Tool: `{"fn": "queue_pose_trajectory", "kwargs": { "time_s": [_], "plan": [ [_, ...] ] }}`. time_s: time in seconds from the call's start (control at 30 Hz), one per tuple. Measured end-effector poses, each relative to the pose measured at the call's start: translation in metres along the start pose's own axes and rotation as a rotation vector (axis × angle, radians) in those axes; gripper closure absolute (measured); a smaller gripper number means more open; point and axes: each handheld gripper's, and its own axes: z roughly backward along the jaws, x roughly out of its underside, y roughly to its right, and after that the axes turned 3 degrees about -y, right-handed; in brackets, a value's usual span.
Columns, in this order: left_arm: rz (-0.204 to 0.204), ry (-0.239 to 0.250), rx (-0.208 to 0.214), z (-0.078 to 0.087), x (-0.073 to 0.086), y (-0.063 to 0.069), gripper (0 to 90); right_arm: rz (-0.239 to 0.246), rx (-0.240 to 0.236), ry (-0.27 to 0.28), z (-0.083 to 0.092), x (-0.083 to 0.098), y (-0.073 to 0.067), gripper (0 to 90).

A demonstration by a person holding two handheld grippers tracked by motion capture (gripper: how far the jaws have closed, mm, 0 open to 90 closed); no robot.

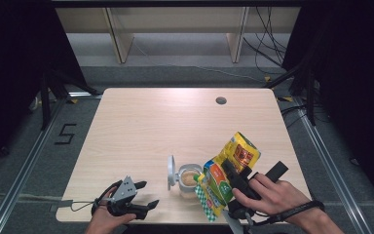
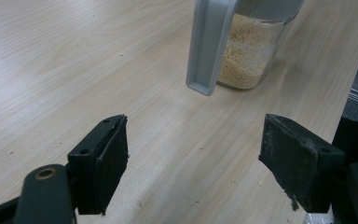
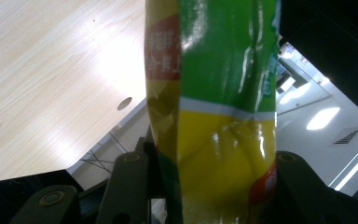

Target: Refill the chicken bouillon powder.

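The right tongs (image 1: pixel 234 181) clamp a crinkled yellow-and-green foil pouch (image 1: pixel 226 174), tilted mouth-down just right of the clear glass jar of beige granules (image 1: pixel 189 180). Left of the jar, the left tongs (image 1: pixel 143 195) rest spread wide and empty on the pale wooden tabletop (image 1: pixel 141 126), the jar's grey hinged lid (image 1: pixel 171 172) standing open.

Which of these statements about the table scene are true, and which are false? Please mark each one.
1. The right gripper is shut on the yellow-green bag. True.
2. The jar is empty. False: it holds light, fine grains.
3. The left gripper holds the jar's lid. False: its jaws stand open with nothing between them.
4. The lid stands open at the jar's left side. True.
5. The bag lies flat on the table. False: it is held tilted beside the jar.
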Motion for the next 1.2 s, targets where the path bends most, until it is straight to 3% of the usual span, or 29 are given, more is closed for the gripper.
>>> {"fn": "queue_pose_trajectory", "kwargs": {
  "time_s": [0.83,0.97,1.03,1.1,1.2],
  "plan": [
    [-0.002,-0.005,0.003,0.001,0.000,0.000,22.9,-0.073,-0.002,-0.002,0.003,0.005,-0.013,64.9],
    [-0.003,-0.006,0.004,0.001,0.000,0.000,22.9,-0.082,0.017,-0.003,0.005,0.006,-0.016,65.2],
    [-0.001,-0.002,-0.002,0.000,0.000,0.000,22.9,-0.100,0.023,-0.003,0.005,0.006,-0.018,65.5],
    [-0.002,-0.003,0.002,0.000,0.000,0.000,22.9,-0.204,-0.009,-0.025,0.006,0.004,-0.026,65.6],
    [-0.004,-0.003,0.001,0.000,0.000,0.000,22.9,-0.206,0.010,-0.015,0.006,0.004,-0.028,65.7]
  ]
}}
